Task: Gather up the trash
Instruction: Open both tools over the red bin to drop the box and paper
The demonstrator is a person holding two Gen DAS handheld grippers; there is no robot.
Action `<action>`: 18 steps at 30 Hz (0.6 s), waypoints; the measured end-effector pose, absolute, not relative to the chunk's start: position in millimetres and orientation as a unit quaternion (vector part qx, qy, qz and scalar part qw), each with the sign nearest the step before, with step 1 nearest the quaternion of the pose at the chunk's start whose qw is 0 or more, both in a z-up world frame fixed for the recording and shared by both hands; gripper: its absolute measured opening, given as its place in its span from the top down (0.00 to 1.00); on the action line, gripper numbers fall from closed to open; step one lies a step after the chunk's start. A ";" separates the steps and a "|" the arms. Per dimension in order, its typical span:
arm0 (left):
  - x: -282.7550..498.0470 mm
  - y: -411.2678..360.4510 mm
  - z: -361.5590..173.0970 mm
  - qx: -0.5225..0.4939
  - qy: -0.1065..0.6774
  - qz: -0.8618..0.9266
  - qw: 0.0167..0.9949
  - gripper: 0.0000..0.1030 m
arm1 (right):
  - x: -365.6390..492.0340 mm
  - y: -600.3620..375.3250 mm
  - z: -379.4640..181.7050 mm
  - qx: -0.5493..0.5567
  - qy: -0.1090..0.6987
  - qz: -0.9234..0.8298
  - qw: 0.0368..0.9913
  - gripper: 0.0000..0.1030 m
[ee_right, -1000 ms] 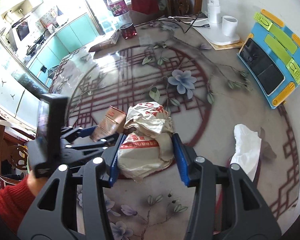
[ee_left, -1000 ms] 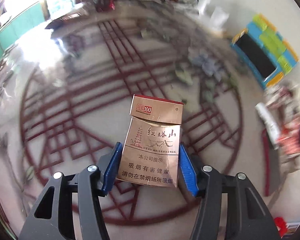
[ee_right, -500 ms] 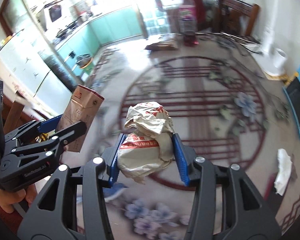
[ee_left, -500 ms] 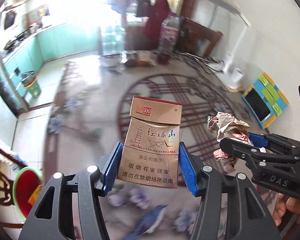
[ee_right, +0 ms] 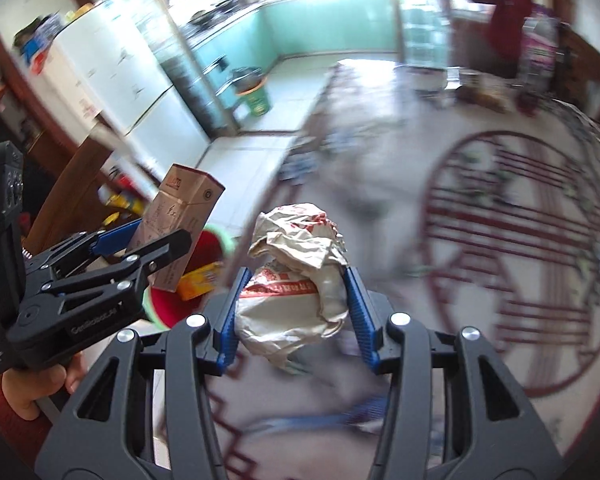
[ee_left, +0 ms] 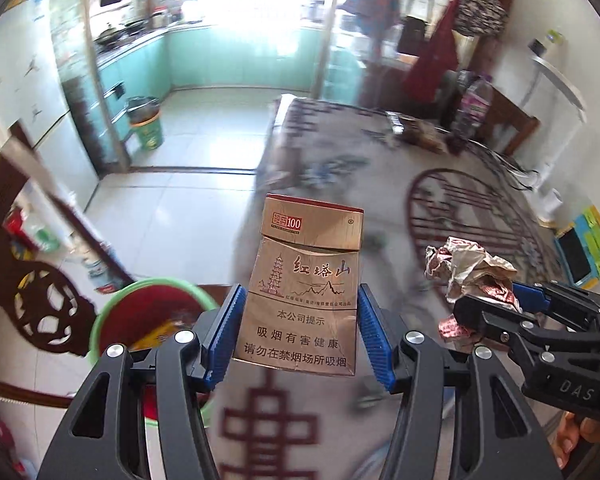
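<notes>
My left gripper [ee_left: 300, 336] is shut on a brown-gold cigarette pack [ee_left: 306, 284], held upright above the table's left edge. My right gripper [ee_right: 296, 316] is shut on a crumpled paper wrapper [ee_right: 296, 280] with red print. The wrapper also shows in the left wrist view [ee_left: 468, 268], to the right of the pack. The pack shows in the right wrist view [ee_right: 180, 220], to the left of the wrapper. A green-rimmed red bin [ee_left: 152, 320] stands on the floor below and left of the pack, with a yellow box inside.
The table [ee_left: 440, 208] has a red lattice pattern under glass. A carved wooden chair [ee_left: 40, 300] stands at left near the bin. A blue-and-green tablet [ee_left: 584, 248] lies at the table's right. A second green bin [ee_left: 146, 122] stands in the kitchen.
Both grippers have swung left with their loads, from over the table's middle toward its left edge. The red bin has come closer into view.
</notes>
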State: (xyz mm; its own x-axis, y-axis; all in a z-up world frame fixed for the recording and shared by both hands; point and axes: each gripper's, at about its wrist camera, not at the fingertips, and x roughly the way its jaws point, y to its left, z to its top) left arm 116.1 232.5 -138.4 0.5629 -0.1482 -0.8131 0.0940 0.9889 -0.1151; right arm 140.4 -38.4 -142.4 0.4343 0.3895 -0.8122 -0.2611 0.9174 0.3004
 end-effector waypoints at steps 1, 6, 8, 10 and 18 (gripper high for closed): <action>115.7 247.8 -140.9 -0.032 0.464 -0.056 0.883 0.48 | 142.8 -23.0 -145.0 0.063 0.500 0.203 0.840 0.55; 118.3 325.6 -161.1 -0.044 0.480 0.009 0.876 0.48 | 154.5 59.6 -167.6 0.044 0.523 0.259 0.811 0.55; 118.3 348.8 -169.7 -0.048 0.487 0.026 0.872 0.48 | 159.6 90.3 -175.2 0.032 0.528 0.273 0.803 0.55; 120.1 369.8 -177.8 -0.052 0.494 0.038 0.867 0.47 | 165.2 113.7 -180.6 0.032 0.531 0.287 0.797 0.51; 123.4 390.5 -169.2 -0.071 0.478 0.041 0.875 0.22 | 168.6 132.3 -161.3 0.005 0.502 0.264 0.824 0.20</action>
State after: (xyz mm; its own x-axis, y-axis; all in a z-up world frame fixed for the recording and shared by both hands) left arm 123.4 390.5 -169.2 0.5397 0.0040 -0.8418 -0.1404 0.9864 -0.0853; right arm 168.6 132.3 -161.3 0.3567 0.4408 -0.8237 -0.4302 0.8601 0.2741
